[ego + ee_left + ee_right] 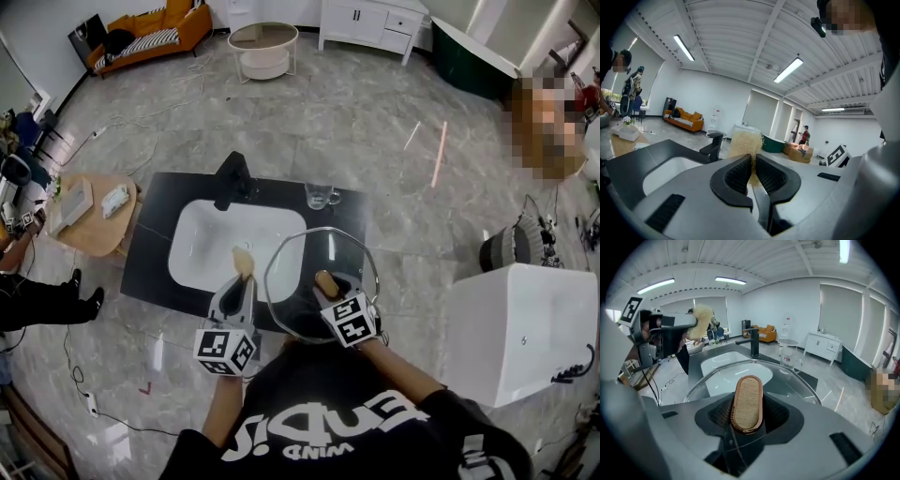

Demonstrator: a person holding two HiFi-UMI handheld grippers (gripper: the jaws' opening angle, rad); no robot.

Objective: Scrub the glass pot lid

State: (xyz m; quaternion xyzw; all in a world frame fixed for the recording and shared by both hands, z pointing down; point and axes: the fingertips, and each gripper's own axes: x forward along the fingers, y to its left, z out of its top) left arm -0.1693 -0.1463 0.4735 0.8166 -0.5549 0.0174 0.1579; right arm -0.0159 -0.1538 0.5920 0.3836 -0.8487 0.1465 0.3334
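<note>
**Lid held over the sink, scrubber pinched beside it**

The right gripper (746, 417) is clamped on the oval, cork-topped, copper-rimmed handle (748, 401) of the round clear glass pot lid (792, 380). Its ribbed black pads press both sides of the handle. The near part of the lid is hidden behind the gripper's body. The glass is hard to see, and only its rim and a few reflections trace it.

The left gripper (753, 174) has its jaws closed on a pale yellow fibrous scrubber (743, 143). The lower part of the scrubber is buried between the pads, and its frayed top sticks out above them.

In the head view the lid stands tilted in front of the person. It is above the near edge of the black countertop (155, 234) and partly over the white rectangular basin (211, 239). The scrubber is just left of the lid's rim, and no view shows whether they touch.

Behind the basin stand a black faucet (233, 178) and a clear glass mug (320, 196). The person's arms are cut off at the bottom of the frame.
</note>
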